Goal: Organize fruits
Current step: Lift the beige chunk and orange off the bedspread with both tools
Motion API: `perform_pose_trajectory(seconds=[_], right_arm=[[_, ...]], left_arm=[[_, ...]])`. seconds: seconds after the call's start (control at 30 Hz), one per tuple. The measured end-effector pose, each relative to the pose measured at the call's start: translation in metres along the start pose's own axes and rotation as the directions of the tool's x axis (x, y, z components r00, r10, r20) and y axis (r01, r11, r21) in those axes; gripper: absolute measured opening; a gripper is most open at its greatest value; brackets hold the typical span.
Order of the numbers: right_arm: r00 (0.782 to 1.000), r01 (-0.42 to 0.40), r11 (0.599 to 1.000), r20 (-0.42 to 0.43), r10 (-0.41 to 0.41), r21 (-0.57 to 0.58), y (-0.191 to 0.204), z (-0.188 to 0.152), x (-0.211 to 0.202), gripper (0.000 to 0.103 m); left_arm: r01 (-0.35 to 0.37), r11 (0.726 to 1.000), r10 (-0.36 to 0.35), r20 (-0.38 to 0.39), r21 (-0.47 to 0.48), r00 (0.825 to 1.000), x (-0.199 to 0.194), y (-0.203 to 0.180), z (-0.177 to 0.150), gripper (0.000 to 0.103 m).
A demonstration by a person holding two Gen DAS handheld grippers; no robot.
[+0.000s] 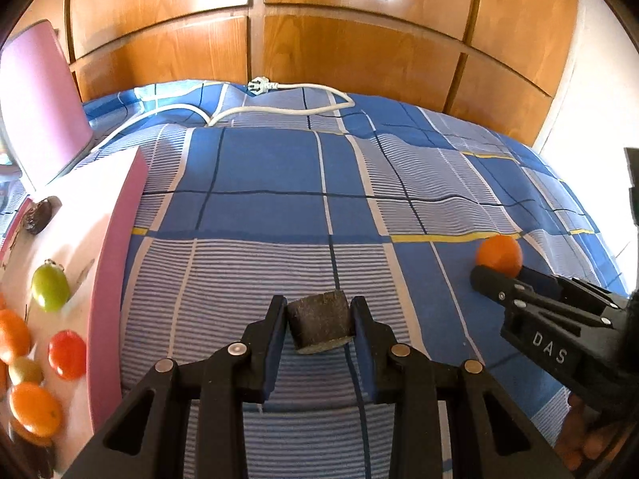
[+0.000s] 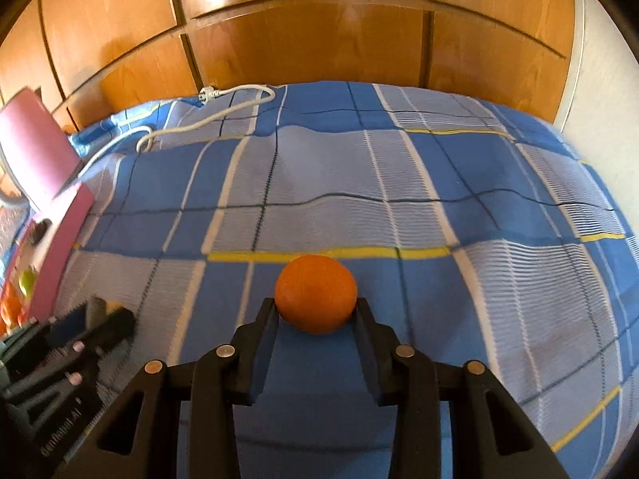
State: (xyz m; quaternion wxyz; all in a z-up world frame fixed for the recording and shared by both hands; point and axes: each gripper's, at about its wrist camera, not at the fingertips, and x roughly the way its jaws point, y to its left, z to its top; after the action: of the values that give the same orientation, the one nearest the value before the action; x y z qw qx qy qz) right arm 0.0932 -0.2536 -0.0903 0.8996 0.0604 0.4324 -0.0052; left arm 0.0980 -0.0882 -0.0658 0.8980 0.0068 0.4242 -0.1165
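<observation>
My left gripper (image 1: 319,311) is shut on a dark brown halved fruit (image 1: 320,325), held just above the blue checked bedspread (image 1: 259,167). My right gripper (image 2: 316,307) is shut on an orange (image 2: 315,293) resting on the bedspread; in the left wrist view the same orange (image 1: 499,253) and the right gripper (image 1: 495,275) show at the right. A pink-rimmed white box (image 1: 108,247) at the left holds a green fruit (image 1: 50,287), a red fruit (image 1: 67,354), oranges (image 1: 35,409) and a dark fruit (image 1: 39,214).
A white power cable with plug (image 1: 279,108) lies at the far side of the bed. Wooden wardrobe doors (image 1: 319,32) stand behind. The box's pink lid (image 1: 40,95) stands open at far left. A white wall (image 1: 599,99) is at the right.
</observation>
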Motion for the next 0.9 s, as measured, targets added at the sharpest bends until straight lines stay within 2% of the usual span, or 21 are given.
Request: perform_pose_trajectory(seconds=[0.2, 0.4, 0.63, 0.9], right_arm=[[0.999, 0.045, 0.998, 0.024, -0.044, -0.048, 0.003, -0.010, -0.004, 0.038], [0.996, 0.066, 0.997, 0.064, -0.063, -0.048, 0.005, -0.013, -0.004, 0.038], [0.997, 0.024, 1.000, 0.071, -0.023, -0.012, -0.003, -0.014, -0.001, 0.039], [0.996, 0.016, 1.000, 0.083, -0.016, -0.008, -0.003, -0.015, -0.001, 0.040]], left_arm=[[-0.017, 1.000, 0.017, 0.043, -0.001, 0.999, -0.002, -0.001, -0.007, 0.033], [-0.018, 1.000, 0.018, 0.037, -0.003, 0.999, 0.004, -0.001, -0.009, 0.033], [-0.033, 0.999, 0.033, 0.043, 0.006, 0.999, 0.006, -0.004, -0.010, 0.033], [-0.031, 0.999, 0.031, 0.045, 0.005, 0.999, 0.006, -0.003, -0.011, 0.033]])
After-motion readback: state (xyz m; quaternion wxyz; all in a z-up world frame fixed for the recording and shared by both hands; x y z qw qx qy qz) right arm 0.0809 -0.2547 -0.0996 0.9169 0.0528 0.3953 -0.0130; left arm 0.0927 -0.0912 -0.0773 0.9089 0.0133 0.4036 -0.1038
